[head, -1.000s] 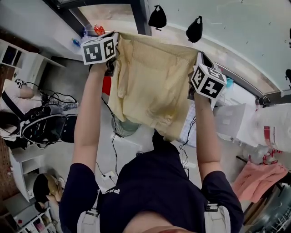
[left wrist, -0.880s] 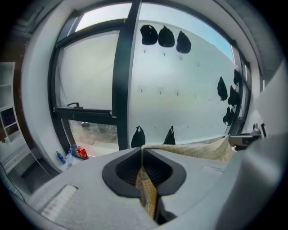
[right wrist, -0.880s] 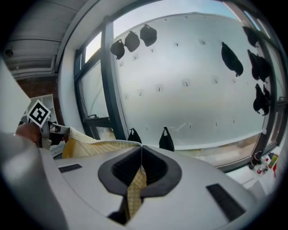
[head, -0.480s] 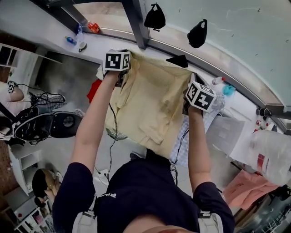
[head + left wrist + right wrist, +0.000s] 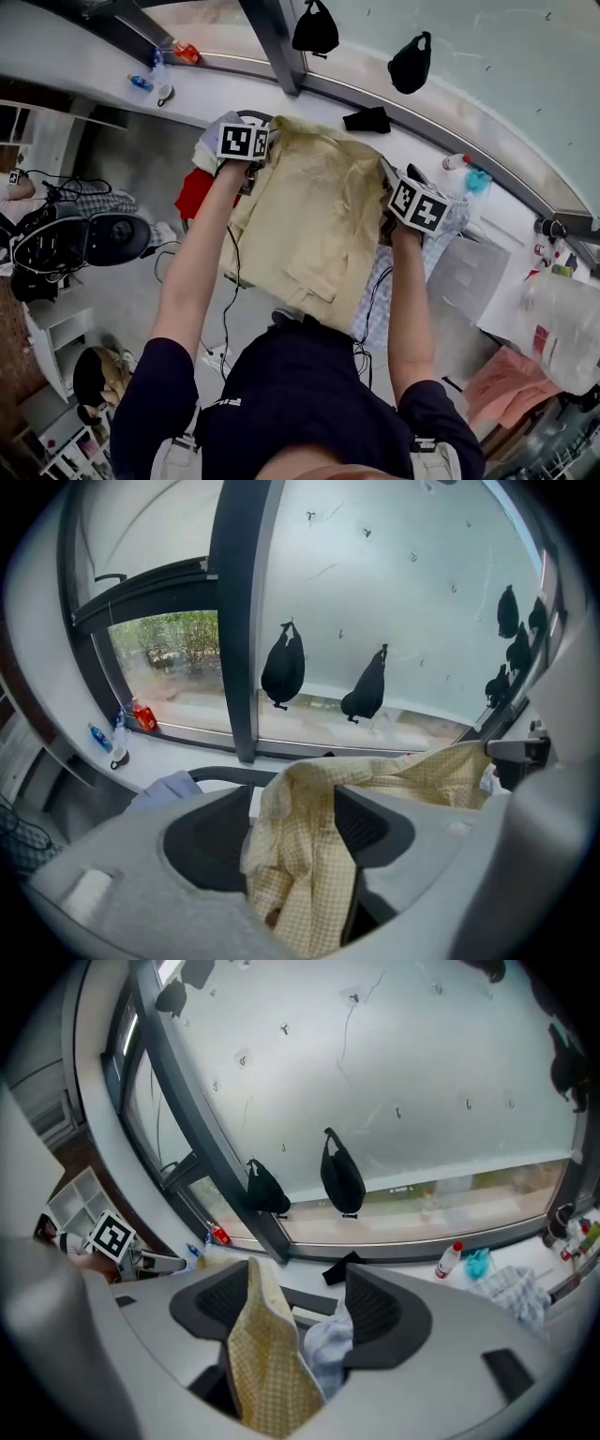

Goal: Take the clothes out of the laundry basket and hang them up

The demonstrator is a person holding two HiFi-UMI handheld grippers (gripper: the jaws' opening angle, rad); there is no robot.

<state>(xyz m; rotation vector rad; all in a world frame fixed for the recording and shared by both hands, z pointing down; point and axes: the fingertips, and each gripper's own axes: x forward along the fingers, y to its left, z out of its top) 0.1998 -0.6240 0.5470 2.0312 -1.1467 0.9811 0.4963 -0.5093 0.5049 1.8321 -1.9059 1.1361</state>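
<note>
We're looking down past the person's arms at a grey floor [image 5: 122, 291], with a long white ledge [image 5: 103, 66] running along the far side under a big window framed by a dark post [image 5: 272, 42]. Two black pouches [image 5: 315, 28] hang against the glass. On the ledge's left end sit a small red bottle [image 5: 186, 52] and a cup [image 5: 164, 92]. Further right lie a crumpled black cloth [image 5: 367, 120], a spray bottle with a red cap [image 5: 454, 161] and a teal rag [image 5: 475, 180]. Just near of the ledge sits the laundry basket [image 5: 248, 114], its dark curved rim peeking out, with lavender-white fabric [image 5: 211, 141] and something red [image 5: 192, 192] heaped at its left side. Spread over it, between the two hands, is the task's piece: a pale yellow garment [image 5: 309, 216], finely checked, soft and rumpled, hanging toward the person. The left gripper [image 5: 286, 817] has just been opening. Its fingers [image 5: 202, 841] stand wide apart, with a fold of the yellow cloth slumped loosely in the gap and draped over the right one. The right gripper [image 5: 300, 1312] has just been opening too. Its fingers [image 5: 380, 1316] are spread, and the yellow edge leans against the left one, clear of the right, with pale blue-white fabric [image 5: 323, 1344] showing behind. A pink cloth [image 5: 511, 380] lies at the near right.
</note>
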